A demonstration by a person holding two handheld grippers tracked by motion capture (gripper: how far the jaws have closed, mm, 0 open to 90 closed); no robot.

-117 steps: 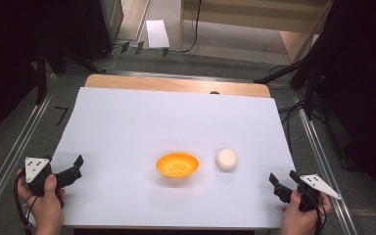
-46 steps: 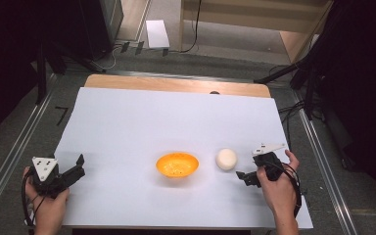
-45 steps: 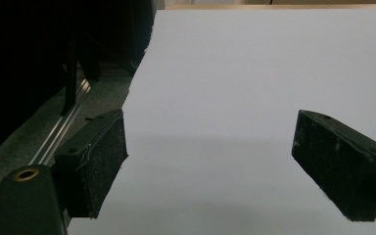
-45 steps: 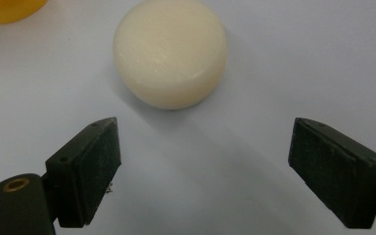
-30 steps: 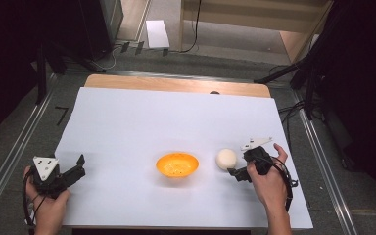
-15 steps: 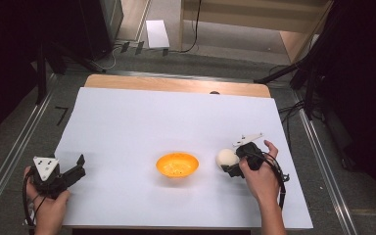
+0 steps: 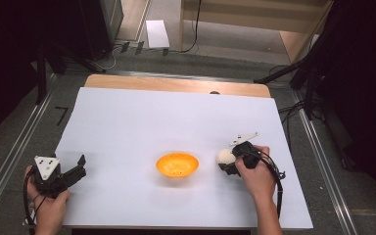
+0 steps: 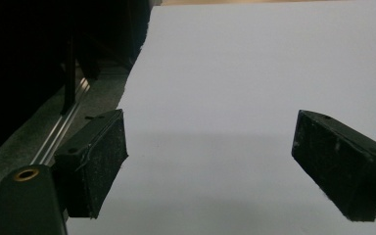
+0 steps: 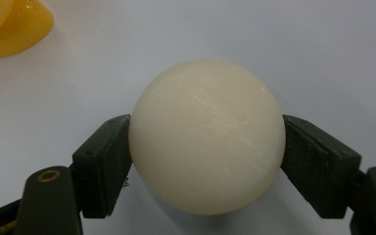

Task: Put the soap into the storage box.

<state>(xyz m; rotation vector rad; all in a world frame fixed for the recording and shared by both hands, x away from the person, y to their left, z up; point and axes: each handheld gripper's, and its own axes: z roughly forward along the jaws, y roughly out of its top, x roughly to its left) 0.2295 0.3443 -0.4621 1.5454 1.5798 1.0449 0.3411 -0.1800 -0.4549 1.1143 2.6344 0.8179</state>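
Observation:
A cream ball (image 9: 206,137) rests on the white sheet, and both jaws of my right gripper (image 9: 205,161) press on its sides. From above, that ball (image 7: 224,156) lies just right of an orange bowl (image 7: 177,164), with the right gripper (image 7: 230,164) shut on it from the right. The bowl's rim (image 9: 10,27) peeks in at the top left of the right gripper view. My left gripper (image 7: 78,169) is held near the sheet's front left corner, its jaws wide apart over bare sheet (image 8: 225,98).
The white sheet (image 7: 176,122) covers the table, with a wooden strip (image 7: 176,84) at the far edge. Metal rails (image 7: 10,156) run along both sides. Dark floor and cables lie beyond the table.
My right gripper travelled left from the front right corner to the ball and closed on it. The left gripper stayed in place.

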